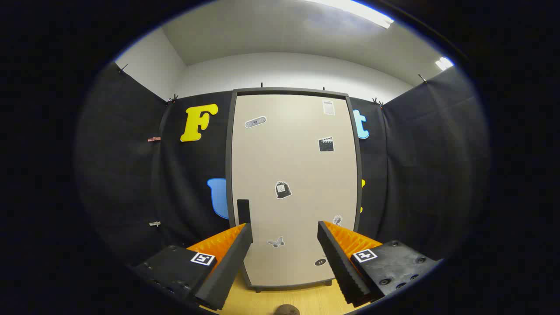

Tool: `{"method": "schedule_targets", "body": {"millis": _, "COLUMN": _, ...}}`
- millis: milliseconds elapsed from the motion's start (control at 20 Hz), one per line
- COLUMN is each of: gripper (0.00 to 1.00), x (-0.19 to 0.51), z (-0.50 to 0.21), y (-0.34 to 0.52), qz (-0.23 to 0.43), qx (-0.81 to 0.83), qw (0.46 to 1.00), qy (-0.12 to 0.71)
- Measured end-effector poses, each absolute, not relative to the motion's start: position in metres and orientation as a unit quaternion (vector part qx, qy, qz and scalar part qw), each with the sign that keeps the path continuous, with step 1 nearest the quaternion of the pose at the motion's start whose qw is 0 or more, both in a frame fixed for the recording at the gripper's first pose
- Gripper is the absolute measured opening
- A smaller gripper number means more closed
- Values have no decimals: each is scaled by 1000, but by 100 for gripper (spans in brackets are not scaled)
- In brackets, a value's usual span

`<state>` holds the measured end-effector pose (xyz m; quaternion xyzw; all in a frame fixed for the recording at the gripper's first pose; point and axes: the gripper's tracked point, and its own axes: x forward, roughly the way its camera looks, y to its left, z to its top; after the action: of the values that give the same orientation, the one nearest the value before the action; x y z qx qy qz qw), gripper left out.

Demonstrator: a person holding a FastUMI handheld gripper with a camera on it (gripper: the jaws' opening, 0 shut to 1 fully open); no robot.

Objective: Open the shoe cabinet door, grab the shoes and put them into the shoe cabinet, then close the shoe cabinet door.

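The shoe cabinet (pixel 293 175) is standing upright straight ahead, at 12 o'clock from the hand-held gripper (pixel 284 232), backed by the booth's black cloth wall (pixel 131 175) on both sides. Its pale door (pixel 297 166) is sitting closed inside a dark frame and is facing the gripper squarely. The cabinet's base is resting on a light wooden floor (pixel 306 299).

The hand-held gripper is hanging in front of the lower part of the door with its two fingers spread wide and nothing between them; the left finger (pixel 229 258) is lying at about 10 o'clock of the gap and the right finger (pixel 339 258) at about 2 o'clock. Neither finger is touching the cabinet.

A dark vertical handle (pixel 243 211) is sitting on the door near its left edge, just beyond the left fingertip, at roughly 11 o'clock from the gap.

Several small stickers (pixel 283 190) are showing on the door face, scattered from top to bottom; one butterfly-shaped sticker (pixel 276 242) is lying between the fingers.

A small rounded brown object (pixel 286 310) is peeking in on the floor at 6 o'clock, near the gripper; what it is cannot be told.

Small clips (pixel 154 139) are pinching the cloth wall at 9 o'clock of the cabinet.
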<state>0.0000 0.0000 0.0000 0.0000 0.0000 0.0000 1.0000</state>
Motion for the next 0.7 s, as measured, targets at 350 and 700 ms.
{"method": "schedule_targets", "body": {"millis": 350, "gripper": 98, "x": 1, "z": -3, "y": 6, "qz": 5, "qx": 6, "qw": 1000, "qy": 5}}
{"method": "schedule_targets", "body": {"millis": 700, "gripper": 98, "x": 10, "z": -11, "y": 12, "qz": 8, "qx": 5, "qw": 1000, "qy": 13}}
